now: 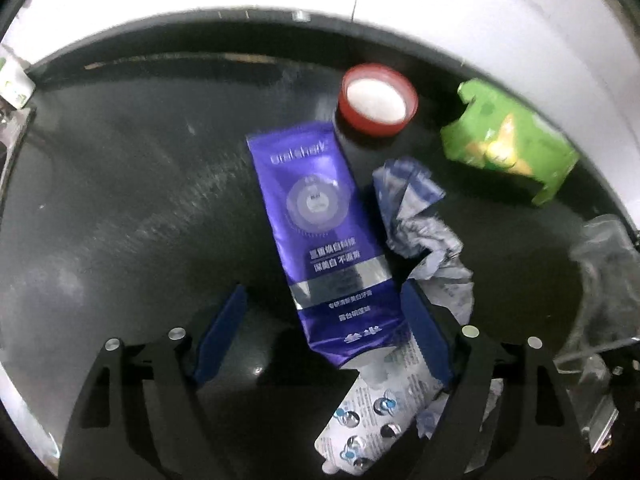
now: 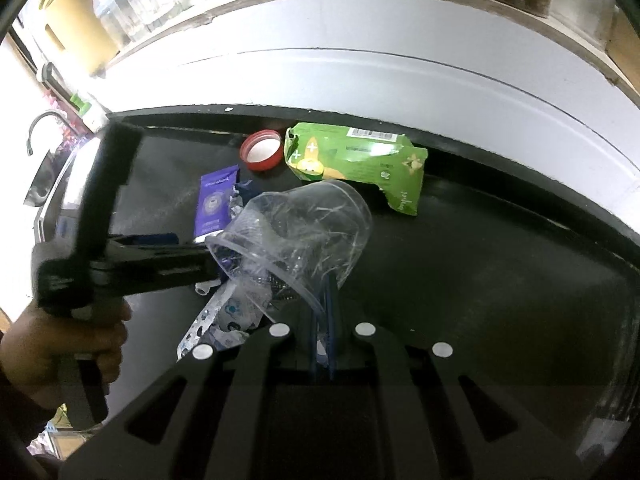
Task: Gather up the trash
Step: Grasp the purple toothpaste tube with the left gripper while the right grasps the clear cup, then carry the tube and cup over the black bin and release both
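On the black counter [image 1: 120, 200] lies a purple toothpaste tube [image 1: 320, 232]. My left gripper [image 1: 324, 290] hangs over its lower end, open, with a blue pad on either side and neither pressing on it. A crumpled wrapper [image 1: 420, 220] and a blister pack [image 1: 372, 412] lie beside and under the tube. A red cap [image 1: 378, 100] and a torn green carton [image 1: 508, 140] sit near the wall. My right gripper [image 2: 324, 296] is shut on the rim of a crushed clear plastic cup [image 2: 304, 232], held above the counter; this cup [image 1: 600, 272] also shows at the right edge of the left wrist view.
A hand [image 2: 60, 352] holds the left gripper [image 2: 152, 256] at the left of the right wrist view. A faucet [image 2: 44, 124] and sink stand beyond the counter's left end. A white wall [image 2: 360, 76] runs behind, with a shelf of containers above it.
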`<move>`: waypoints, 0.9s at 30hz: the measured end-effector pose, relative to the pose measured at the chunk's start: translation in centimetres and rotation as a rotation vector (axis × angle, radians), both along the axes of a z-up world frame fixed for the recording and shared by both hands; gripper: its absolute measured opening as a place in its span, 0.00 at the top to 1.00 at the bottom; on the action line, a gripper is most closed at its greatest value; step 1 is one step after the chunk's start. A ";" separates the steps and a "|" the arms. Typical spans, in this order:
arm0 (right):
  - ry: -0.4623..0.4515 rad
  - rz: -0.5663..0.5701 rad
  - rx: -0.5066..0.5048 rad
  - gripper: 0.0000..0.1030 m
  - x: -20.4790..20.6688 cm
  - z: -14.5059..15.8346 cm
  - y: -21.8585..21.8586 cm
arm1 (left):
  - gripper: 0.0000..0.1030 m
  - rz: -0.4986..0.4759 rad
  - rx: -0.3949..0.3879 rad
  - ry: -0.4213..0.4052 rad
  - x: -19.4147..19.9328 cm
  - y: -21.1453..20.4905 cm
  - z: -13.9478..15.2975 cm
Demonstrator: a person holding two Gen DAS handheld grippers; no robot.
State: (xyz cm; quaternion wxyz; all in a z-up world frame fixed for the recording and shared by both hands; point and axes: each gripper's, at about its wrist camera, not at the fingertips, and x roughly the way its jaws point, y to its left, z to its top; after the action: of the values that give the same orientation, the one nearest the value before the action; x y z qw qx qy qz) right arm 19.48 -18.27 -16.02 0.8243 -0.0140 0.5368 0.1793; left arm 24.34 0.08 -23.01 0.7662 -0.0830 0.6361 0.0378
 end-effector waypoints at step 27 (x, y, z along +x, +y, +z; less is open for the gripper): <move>-0.110 0.091 -0.011 0.95 -7.3 4.9 1.9 | 0.97 -0.078 0.073 -0.204 -14.1 3.5 9.5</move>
State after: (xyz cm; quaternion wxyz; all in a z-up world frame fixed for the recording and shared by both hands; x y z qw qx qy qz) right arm 12.13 -16.40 -11.14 0.8435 -0.0527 0.4904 0.2129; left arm 10.25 3.53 -13.56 0.8304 -0.0337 0.5556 0.0223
